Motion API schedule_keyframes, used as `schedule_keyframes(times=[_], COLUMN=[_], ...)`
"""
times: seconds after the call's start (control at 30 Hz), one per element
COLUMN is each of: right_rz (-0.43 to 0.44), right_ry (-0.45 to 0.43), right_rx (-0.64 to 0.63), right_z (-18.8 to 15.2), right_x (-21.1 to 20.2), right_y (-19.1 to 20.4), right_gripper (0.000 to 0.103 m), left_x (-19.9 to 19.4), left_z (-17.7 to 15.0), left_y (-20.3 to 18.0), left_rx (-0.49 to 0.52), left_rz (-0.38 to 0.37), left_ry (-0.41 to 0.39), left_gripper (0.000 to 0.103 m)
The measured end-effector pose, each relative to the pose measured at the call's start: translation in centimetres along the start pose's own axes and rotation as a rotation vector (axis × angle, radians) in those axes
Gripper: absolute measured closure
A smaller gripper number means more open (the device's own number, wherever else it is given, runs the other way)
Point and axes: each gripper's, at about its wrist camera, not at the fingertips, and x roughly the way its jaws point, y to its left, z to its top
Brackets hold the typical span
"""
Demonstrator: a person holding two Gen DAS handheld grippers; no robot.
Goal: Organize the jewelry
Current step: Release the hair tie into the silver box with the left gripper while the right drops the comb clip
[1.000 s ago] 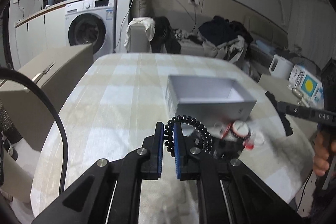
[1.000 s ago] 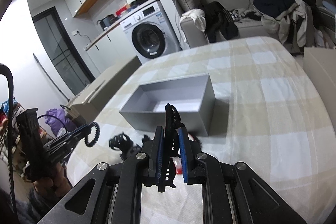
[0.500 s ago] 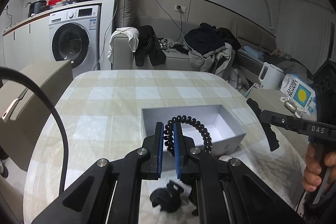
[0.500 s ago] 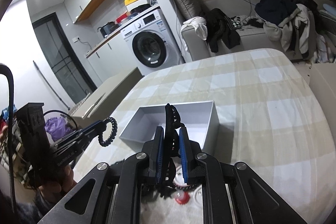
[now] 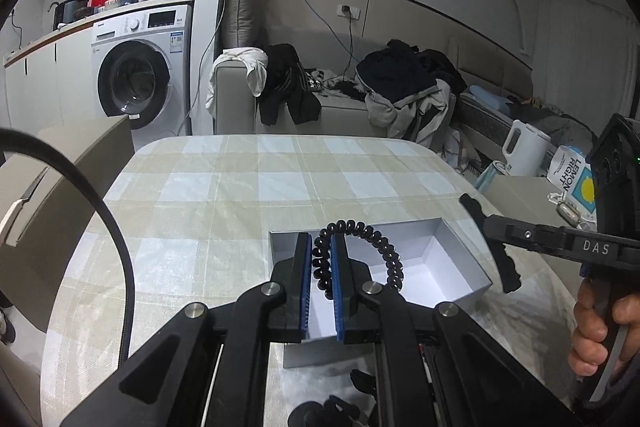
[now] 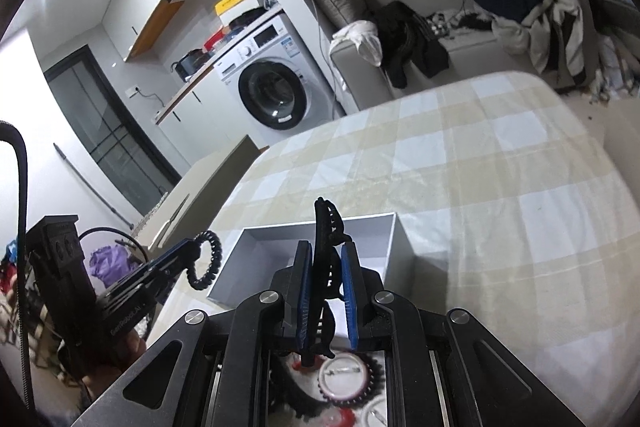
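We take the open grey box [image 5: 448,263] on the checked tablecloth [image 5: 248,195] as our landmark, since both loads have to end inside it.

Our left gripper [image 5: 321,267] is pinched tight on a black spiral hair tie [image 5: 372,239]. One side of the coil runs down between the blue pads, and the rest arcs up and over to the right, so the free loop hangs above the box's near-left part. In the left wrist view the fingers cover the box's near wall and the tips sit over its white floor. From the right wrist view the same coil [image 6: 206,259] seems to hang just outside the box's left wall, so we cannot tell for sure whether it is fully over the opening.

Our right gripper [image 6: 326,291] is closed narrowly on a black claw clip [image 6: 326,247]. The clip stands on end, its long axis running up along the fingers and poking out past the tips. The tip of the clip overlaps the box's interior, toward its near side. In the left wrist view that clip [image 5: 496,247] shows near the box's right wall.

So we judge that the box lies ahead of and below both tools, each coming in from its own side. Neither hand looks clearly nearer. Behind the box's near wall, under the right gripper, a round pin badge [image 6: 346,379] and a black beaded ring [image 6: 296,391] lie on the cloth.
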Motion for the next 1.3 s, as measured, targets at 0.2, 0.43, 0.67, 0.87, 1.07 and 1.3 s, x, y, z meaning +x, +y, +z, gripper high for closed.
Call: schedule_keyframes(times=[0.2,0.43,0.67,0.87,1.07,1.3], right_rz=[-0.03,-0.09,-0.114,-0.105,-0.152,-0.231], right_ry=[0.007,0.014,0.053,0.055,0.026,-0.005], right_rx=[0.035,0.018,-0.043,-0.067,-0.108,-0.139], right_z=[0.2,-0.2,-0.8,-1.0,-1.5,-2.9], right_x=[2.5,4.1,4.9,4.2,1.3,-2.8], right_y=[-0.2,-0.1,0.7,1.3,1.6,1.0], right_gripper=[0.089,0.089,0.089,0.08,0.058,0.0], left_x=[1.4,2.8,3.3,2.8,0.7,-2.7], left_z=[-0.1,-0.4,-0.9,-0.8,-0.5,-1.7], left_y=[-0.2,-0.3,-0.9,-1.2,-0.8,0.0], left_rx=[0.016,0.025,0.053,0.054,0.034,0.016], left_rz=[0.006,0.016,0.025,0.0,-0.013,0.023], left_ry=[0.034,0.071,0.097,0.093,0.088,0.034], left_gripper=[0.099,0.099,0.099,0.097,0.05,0.001])
